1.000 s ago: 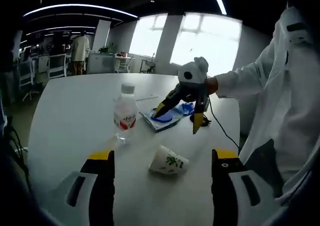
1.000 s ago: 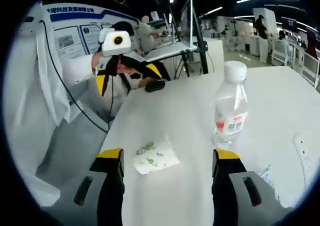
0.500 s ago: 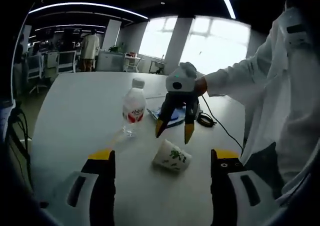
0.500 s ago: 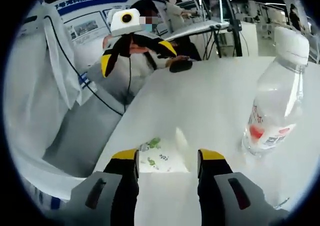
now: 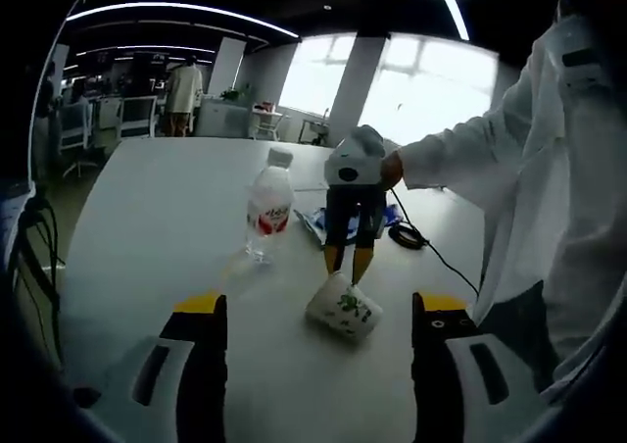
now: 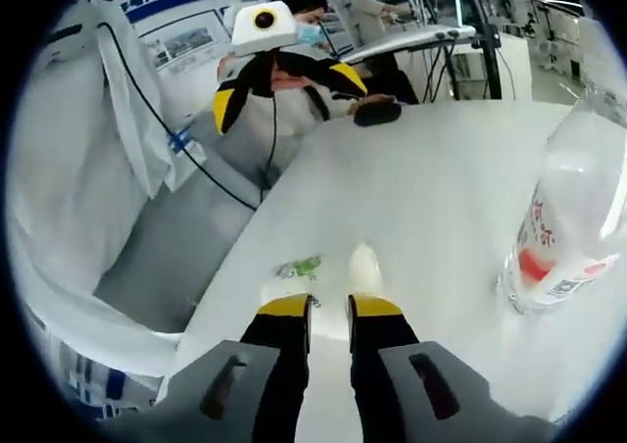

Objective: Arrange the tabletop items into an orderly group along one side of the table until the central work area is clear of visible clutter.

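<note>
sleeve: long white sleeve (image 5: 460,159), loose white coat
left claw (image 5: 315,311): grey body, black jaws, yellow tips
right claw (image 6: 327,306): same colours; white lens housing

Over the last second the right gripper (image 5: 349,257) has swung away from the blue-printed flat packet (image 5: 315,222) and come down over the toppled white paper cup with green leaf print (image 5: 344,309) (lying on its side). Its yellow-tipped jaws, wide apart before, have narrowed onto the cup's rim; in the right gripper view the cup (image 6: 328,269) sits pinched between them
</note>
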Motion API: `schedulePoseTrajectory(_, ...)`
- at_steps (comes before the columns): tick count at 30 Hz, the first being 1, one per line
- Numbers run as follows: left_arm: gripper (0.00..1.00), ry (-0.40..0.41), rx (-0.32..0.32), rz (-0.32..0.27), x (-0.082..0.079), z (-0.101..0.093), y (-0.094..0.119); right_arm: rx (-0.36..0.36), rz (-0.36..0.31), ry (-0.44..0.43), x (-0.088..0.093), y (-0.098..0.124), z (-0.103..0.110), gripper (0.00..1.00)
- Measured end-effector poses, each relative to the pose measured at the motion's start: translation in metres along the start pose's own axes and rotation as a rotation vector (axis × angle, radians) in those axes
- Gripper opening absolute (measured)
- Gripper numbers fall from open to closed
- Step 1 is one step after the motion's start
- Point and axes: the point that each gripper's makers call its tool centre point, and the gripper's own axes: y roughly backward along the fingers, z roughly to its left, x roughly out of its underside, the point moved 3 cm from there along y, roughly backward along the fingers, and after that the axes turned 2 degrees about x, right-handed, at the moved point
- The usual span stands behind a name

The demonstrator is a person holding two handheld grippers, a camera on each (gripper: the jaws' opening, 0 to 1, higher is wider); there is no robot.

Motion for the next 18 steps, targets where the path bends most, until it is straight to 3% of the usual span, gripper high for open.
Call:
schedulePoseTrajectory(7,0.78,-0.008,0.013,-0.010,-0.005,-0.003,-0.003,-0.098,0.028,-0.053,0.006,-0.002,0.037,0.00)
schedulePoseTrajectory(11,0.78,-0.011,0.020,-0.010,-0.006,-0.005,-0.004,-0.140,0.045,-0.067,0.009,-0.004,0.057,0.00)
schedulePoseTrajectory(18,0.78,-0.024,0.033,-0.014,-0.011,-0.008,-0.009,-0.069,0.012,-0.077,0.007,0.012,0.070,0.00)
